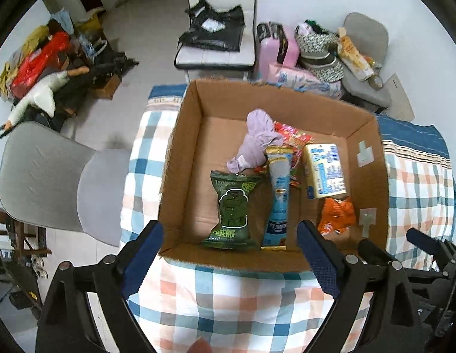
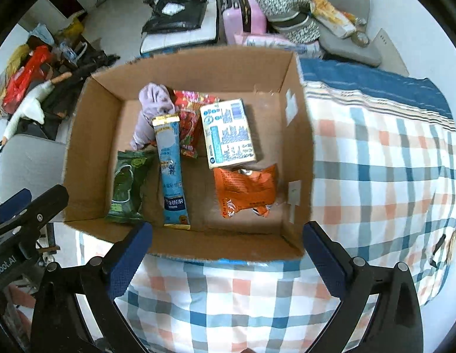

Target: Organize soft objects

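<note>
An open cardboard box (image 1: pixel 180 158) (image 2: pixel 92 135) stands on a checked cloth. Inside lie a green packet (image 1: pixel 232 210) (image 2: pixel 127 185), a long blue sachet (image 1: pixel 279 194) (image 2: pixel 170 170), a lilac cloth (image 1: pixel 258 141) (image 2: pixel 152 108), a red snack bag (image 1: pixel 292 135) (image 2: pixel 191 117), a white and blue pack (image 1: pixel 325 170) (image 2: pixel 228 132) and an orange bag (image 1: pixel 335 214) (image 2: pixel 245 188). My left gripper (image 1: pixel 230 259) is open and empty, hovering above the box's near wall. My right gripper (image 2: pixel 228 253) is open and empty at the near wall too. The right gripper also shows at the left view's right edge (image 1: pixel 419 244).
The checked cloth (image 1: pixel 228 303) (image 2: pixel 384 176) covers the surface around the box. A grey chair (image 1: pixel 51 176) stands left. Behind are a white chair with a black bag (image 1: pixel 219 29), a pink suitcase (image 1: pixel 275 47), a goose plush (image 1: pixel 42 94) and floor clutter.
</note>
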`<state>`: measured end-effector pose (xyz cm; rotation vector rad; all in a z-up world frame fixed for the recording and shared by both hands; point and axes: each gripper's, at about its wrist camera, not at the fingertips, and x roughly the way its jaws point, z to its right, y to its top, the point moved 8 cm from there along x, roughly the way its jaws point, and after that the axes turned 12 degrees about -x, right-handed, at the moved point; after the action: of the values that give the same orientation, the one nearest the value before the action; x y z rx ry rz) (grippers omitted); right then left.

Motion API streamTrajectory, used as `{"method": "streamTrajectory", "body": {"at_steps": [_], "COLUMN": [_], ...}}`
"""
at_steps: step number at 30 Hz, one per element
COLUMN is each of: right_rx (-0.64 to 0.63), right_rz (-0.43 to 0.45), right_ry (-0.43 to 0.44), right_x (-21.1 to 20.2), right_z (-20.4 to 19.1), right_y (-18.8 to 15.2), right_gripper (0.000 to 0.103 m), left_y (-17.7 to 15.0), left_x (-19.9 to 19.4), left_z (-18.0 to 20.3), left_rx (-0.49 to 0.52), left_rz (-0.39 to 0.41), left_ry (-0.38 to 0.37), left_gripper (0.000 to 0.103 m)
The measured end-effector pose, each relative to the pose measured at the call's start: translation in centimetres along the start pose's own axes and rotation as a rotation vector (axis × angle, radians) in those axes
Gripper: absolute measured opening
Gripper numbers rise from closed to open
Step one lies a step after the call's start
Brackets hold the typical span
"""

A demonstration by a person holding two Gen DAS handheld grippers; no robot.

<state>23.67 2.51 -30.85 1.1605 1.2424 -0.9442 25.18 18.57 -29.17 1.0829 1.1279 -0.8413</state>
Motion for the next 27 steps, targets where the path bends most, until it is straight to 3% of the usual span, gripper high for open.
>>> {"method": "streamTrajectory", "body": {"at_steps": [12,19,27], "right_rx": [0.001,0.008,0.006], "right_rz": [0.245,0.343,0.373], "right_ry": [-0.044,-0.091,-0.109], "right_x": [-14.4,-21.2,-25.4], "right_z": [0.5,0.1,-0.3], "right_y": [-4.2,-7.1,-10.2], "right_gripper": [0.103,0.103,0.103], "left_y": [-2.7,-5.0,-7.0], "left_x": [-12.6,-16.7,-20.5], "left_z": [-0.1,-0.1,-0.5], "left_rx": [0.022,0.043,0.033], "left_rz": [0.214,0.248,0.272], "left_ry": [-0.057,-0.080,-0.097], "left_gripper": [0.093,0.093,0.093]}}
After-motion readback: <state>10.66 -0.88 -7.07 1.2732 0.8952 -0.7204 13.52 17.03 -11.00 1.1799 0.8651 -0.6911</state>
